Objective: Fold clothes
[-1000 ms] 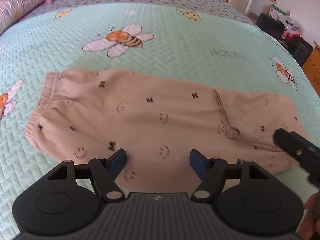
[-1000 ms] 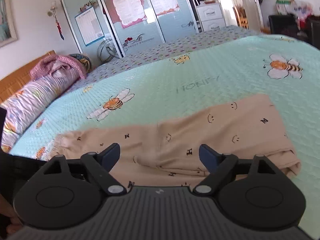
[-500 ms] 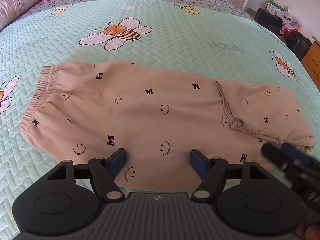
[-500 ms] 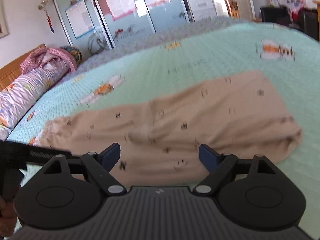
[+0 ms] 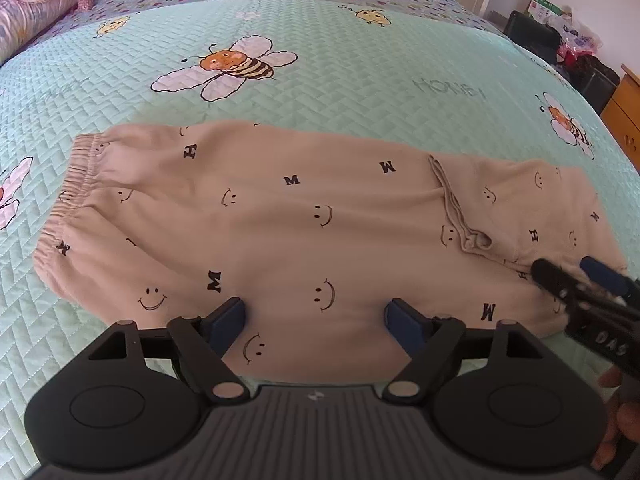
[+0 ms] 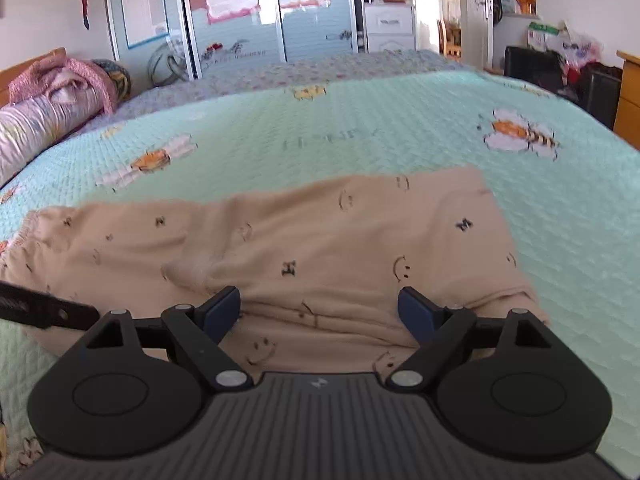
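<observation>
Left fingers [image 5: 228, 318] wider, seemingly above pants [image 5: 280, 220].

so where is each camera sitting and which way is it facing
Left wrist: on the left gripper, tilted down over the beige trousers on the bee quilt; its open jaws show, plus the right gripper and some fingers.
Right wrist: on the right gripper, angled shallower across the bed toward the wardrobe doors; its open jaws show, and the left gripper's tip.
Shared: trousers, quilt, each other's gripper.
</observation>
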`<state>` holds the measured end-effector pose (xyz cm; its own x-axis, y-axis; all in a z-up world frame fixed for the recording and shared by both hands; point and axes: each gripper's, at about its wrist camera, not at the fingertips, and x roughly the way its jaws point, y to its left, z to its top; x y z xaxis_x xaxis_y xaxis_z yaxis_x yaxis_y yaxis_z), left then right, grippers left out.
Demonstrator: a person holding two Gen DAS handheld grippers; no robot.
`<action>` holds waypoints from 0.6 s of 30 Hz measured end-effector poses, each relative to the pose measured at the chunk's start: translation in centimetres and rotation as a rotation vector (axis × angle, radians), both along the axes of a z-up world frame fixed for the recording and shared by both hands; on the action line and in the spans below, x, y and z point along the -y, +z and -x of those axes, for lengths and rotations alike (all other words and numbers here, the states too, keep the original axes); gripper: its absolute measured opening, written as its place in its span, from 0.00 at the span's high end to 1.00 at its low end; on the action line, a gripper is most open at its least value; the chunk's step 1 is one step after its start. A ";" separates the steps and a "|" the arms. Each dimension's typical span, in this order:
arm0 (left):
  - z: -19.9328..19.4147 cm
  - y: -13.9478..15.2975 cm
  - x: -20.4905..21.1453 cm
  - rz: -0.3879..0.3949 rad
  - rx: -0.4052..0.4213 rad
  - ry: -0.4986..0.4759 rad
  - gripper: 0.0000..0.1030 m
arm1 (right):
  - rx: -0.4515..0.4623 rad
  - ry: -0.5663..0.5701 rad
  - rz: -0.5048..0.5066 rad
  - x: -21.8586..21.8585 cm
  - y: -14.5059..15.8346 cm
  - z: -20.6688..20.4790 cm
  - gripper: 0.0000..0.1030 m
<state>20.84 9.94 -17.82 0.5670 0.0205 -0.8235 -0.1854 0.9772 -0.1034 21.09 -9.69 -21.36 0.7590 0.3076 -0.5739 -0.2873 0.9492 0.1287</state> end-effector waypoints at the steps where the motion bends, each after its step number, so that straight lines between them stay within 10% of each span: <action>1: 0.0 0.0 0.0 -0.001 0.000 -0.001 0.20 | 0.011 -0.006 -0.028 0.0 0.6 -0.3 0.16; 9: -0.1 0.0 -0.1 0.003 -0.002 -0.003 0.19 | -0.012 -0.020 0.055 -1.5 1.5 -5.7 0.14; 18: -0.1 -0.1 0.0 -0.002 0.001 -0.012 0.18 | 0.013 -0.035 0.012 -0.2 0.7 -1.7 0.14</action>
